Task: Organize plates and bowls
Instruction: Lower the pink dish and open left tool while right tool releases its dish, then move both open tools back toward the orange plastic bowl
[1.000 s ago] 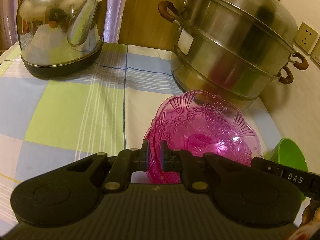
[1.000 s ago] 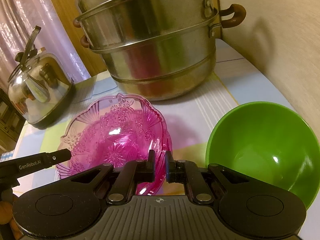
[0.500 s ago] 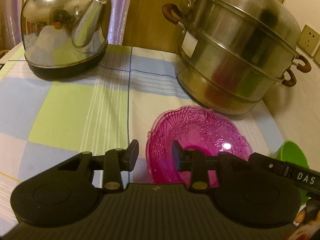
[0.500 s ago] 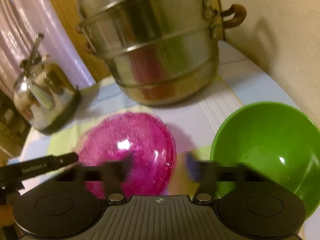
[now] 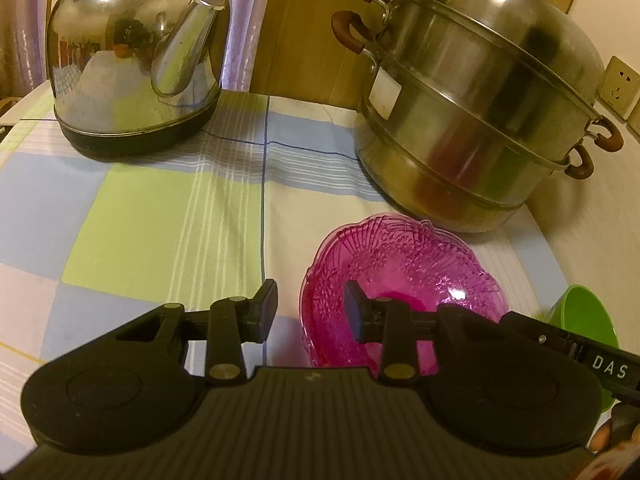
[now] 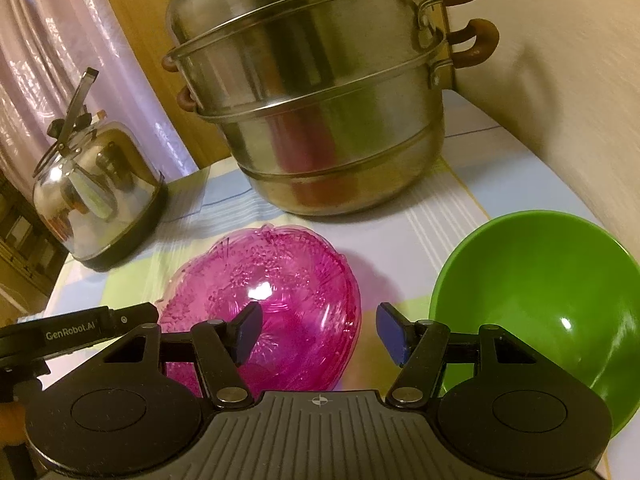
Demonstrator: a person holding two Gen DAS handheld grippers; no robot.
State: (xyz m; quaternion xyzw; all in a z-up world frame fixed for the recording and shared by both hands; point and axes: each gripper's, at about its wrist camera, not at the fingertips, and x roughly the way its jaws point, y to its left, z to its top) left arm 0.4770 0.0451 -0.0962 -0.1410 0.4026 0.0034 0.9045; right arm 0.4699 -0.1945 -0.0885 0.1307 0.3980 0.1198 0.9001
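Both my left gripper and right gripper have let go, jaws wide, leaving the pink dish flat near the tablecloth's right edge beside the green bowl.

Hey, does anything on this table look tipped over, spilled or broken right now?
Nothing stands out. The pink bowl sits on the checked cloth, and the green bowl beside it looks intact. The kettle and steamer pot stand upright. No spill shows. Both grippers, left and right, are open.
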